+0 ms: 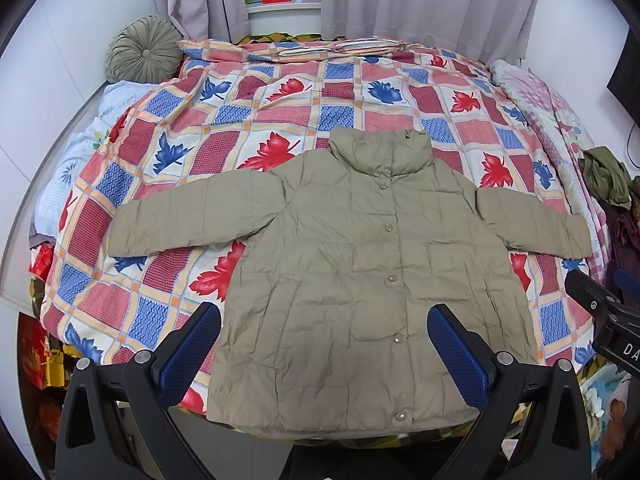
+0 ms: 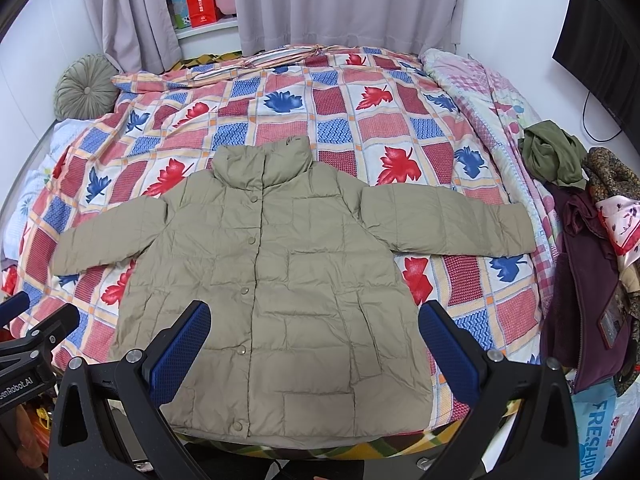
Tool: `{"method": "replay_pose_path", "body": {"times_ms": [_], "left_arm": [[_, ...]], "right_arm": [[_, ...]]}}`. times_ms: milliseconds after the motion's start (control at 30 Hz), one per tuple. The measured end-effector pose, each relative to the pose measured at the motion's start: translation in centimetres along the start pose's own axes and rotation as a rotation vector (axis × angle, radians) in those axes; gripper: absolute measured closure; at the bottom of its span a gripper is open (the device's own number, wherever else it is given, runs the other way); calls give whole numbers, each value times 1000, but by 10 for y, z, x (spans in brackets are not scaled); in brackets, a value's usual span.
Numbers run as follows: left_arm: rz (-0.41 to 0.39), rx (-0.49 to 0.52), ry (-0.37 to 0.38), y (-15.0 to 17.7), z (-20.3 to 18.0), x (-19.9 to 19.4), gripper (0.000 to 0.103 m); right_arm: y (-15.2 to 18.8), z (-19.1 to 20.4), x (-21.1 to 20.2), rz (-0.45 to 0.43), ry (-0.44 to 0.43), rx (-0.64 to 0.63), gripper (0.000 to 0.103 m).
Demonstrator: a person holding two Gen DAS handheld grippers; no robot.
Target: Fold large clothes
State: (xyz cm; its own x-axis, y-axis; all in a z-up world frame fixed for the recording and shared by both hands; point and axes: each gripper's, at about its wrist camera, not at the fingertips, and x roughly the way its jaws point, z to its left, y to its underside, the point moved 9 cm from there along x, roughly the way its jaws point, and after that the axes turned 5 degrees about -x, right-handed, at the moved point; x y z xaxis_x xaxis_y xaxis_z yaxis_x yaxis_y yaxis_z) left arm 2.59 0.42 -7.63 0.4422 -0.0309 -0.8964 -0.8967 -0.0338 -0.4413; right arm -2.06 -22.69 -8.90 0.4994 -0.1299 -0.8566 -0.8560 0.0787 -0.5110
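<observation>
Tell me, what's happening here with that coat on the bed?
A person is holding a two-finger gripper in each hand, about to fold the coat. It lies flat on the bedspread, snapped shut, both sleeves spread out to the sides. The left gripper and right gripper hover open above its lower half, holding nothing. No fold has been made yet.

Leaf-print quilt [image 1: 256, 120], round cushion [image 1: 144, 50], curtains [image 1: 420, 0]

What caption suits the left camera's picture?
Open left gripper hovers over a buttoned khaki jacket spread flat on a leaf-patterned bedspread.
</observation>
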Motion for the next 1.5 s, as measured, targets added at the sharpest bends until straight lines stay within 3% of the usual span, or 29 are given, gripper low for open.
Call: {"method": "replay_pose_path", "body": {"times_ms": [967, 1400, 1500], "left_arm": [[-3, -3, -11, 0, 10, 3, 0], [52, -2, -4, -7, 37, 40, 0], [51, 9, -1, -8, 42, 44, 0]], "right_arm": [[0, 2, 3, 9, 3, 0, 0], [17, 5, 12, 37, 6, 14, 0], [8, 14, 22, 54, 4, 16, 0]]}}
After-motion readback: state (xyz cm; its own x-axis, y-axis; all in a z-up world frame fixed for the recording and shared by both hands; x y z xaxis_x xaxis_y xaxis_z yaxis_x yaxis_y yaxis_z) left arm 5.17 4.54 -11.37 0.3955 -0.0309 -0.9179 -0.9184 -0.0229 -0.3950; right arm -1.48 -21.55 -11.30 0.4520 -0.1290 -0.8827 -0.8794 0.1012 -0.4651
